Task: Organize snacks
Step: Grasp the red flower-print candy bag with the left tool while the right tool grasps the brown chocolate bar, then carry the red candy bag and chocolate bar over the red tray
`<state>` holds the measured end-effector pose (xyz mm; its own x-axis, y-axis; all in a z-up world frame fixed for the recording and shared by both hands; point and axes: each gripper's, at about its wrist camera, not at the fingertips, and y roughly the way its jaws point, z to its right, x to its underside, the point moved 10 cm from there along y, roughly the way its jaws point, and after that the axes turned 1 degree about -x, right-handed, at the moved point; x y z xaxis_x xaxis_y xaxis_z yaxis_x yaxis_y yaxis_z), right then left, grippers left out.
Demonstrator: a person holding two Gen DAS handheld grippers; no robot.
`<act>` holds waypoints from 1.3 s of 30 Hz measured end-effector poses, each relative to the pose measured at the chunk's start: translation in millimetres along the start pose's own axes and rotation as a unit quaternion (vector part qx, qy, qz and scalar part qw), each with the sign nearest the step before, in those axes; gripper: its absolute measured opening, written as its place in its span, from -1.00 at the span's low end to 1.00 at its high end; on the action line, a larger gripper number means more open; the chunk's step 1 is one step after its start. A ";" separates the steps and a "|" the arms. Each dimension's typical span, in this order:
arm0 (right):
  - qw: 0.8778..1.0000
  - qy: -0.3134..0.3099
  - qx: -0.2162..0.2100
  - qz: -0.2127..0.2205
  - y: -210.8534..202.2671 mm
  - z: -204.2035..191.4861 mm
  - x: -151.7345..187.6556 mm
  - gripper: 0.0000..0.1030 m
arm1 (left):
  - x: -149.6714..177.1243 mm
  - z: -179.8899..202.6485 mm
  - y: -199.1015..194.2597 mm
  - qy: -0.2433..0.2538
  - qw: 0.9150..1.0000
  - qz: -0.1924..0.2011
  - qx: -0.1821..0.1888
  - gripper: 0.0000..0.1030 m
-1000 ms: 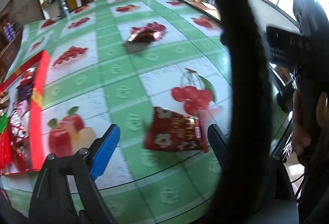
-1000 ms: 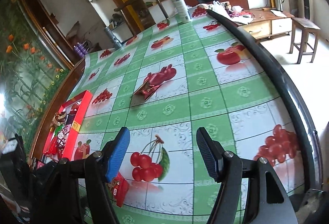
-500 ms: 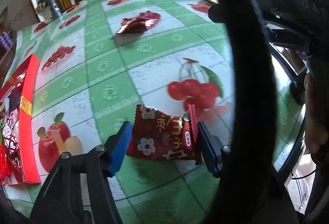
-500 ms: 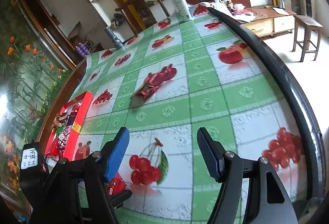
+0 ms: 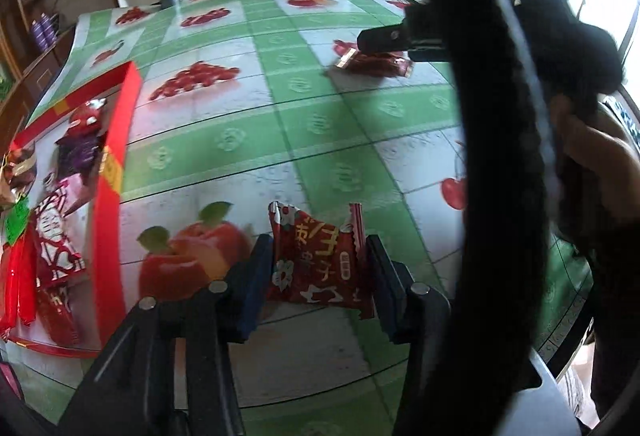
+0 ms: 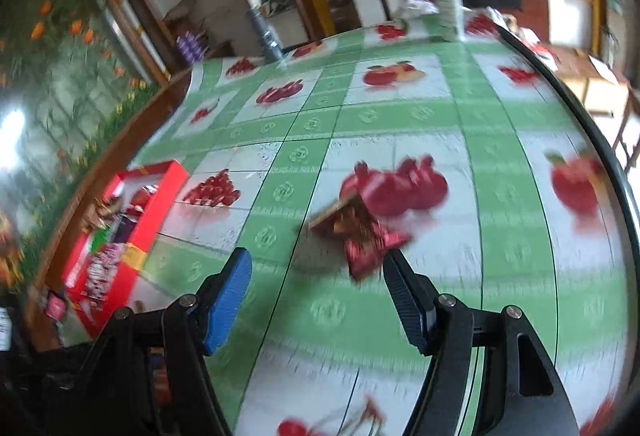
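The left hand-held gripper [image 5: 316, 268] has just been closing, and there it is, clamped on the flowered red snack packet [image 5: 318, 256], the wrapper crumpled between both pads. That packet sits near the front of the tabletop [image 5: 320, 116], over the printed apple. So this looks like the pick-up step for the left hand; next, I'd say, comes a lift and a carry leftward to the red box [image 5: 116, 164], already holding several wrapped snacks. The wrapper is thin and slippery, so a firm pinch matters before rising.

Over on the right: the right hand-held gripper [image 6: 316, 276] stands wide open, holding nothing. The second red packet [image 6: 364, 232] lies on the tabletop just beyond its fingertips, near the right finger rather than centred, so that hand needs to shift right and come down before closing.

The left wrist view shows the grip itself and the box contents up close, plus the right tool's finger hanging above the far packet. The right wrist view, blurred, shows the gap to that packet but not the held one.
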<state>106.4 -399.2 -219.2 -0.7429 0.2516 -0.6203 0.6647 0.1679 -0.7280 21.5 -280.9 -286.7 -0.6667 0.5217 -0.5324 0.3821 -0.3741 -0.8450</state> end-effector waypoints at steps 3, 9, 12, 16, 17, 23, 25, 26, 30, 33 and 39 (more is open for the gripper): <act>0.999 -0.034 0.016 -0.037 25.7 5.5 -1.0 0.33 | -0.8 -10.5 0.5 -0.014 1.000 0.000 0.002 -0.11; 0.996 -0.052 0.039 -0.061 27.3 8.2 7.7 -0.12 | -1.2 -20.3 -1.8 -0.028 1.000 0.002 0.004 -0.13; 0.996 -0.051 0.039 -0.056 26.3 6.9 6.6 -0.14 | -1.8 -23.5 -1.5 -0.033 0.999 0.002 0.005 -0.13; 0.995 -0.077 0.033 -0.059 32.0 -5.7 1.8 -0.05 | 0.2 -25.1 -3.6 -0.035 0.999 0.001 0.007 -0.13; 0.994 -0.086 0.036 -0.056 33.7 -8.3 -1.7 -0.03 | 0.5 -25.7 -4.0 -0.037 0.999 0.000 0.007 -0.13; 0.989 -0.139 0.023 -0.050 46.4 -28.8 -11.8 0.08 | 1.6 -27.8 -6.2 -0.043 0.999 -0.002 0.006 -0.13; 0.987 -0.145 0.025 -0.068 54.4 -29.7 -7.7 0.06 | 1.4 -29.0 -6.3 -0.046 0.999 -0.002 0.007 -0.13; 0.987 -0.138 0.025 -0.079 58.4 -27.8 -3.3 0.04 | 1.4 -29.6 -6.6 -0.047 0.999 -0.002 0.007 -0.13; 0.993 -0.090 0.020 -0.067 47.8 -20.4 0.6 -0.32 | 1.8 -32.6 -6.9 -0.052 0.999 -0.001 0.004 -0.14; 0.997 -0.053 0.005 -0.053 32.1 -18.2 6.1 -0.35 | 1.6 -32.9 -7.4 -0.054 0.999 0.002 0.003 -0.17; 0.999 -0.016 -0.042 -0.006 -20.5 -38.9 20.3 -0.35 | 0.4 -31.8 -14.5 -0.055 0.998 0.011 0.005 -0.24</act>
<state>80.7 -360.5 -205.6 -0.7521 0.2184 -0.6218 0.6590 0.2504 -0.7092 35.9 -250.9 -276.2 -0.7250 0.4256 -0.5416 0.3909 -0.3932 -0.8322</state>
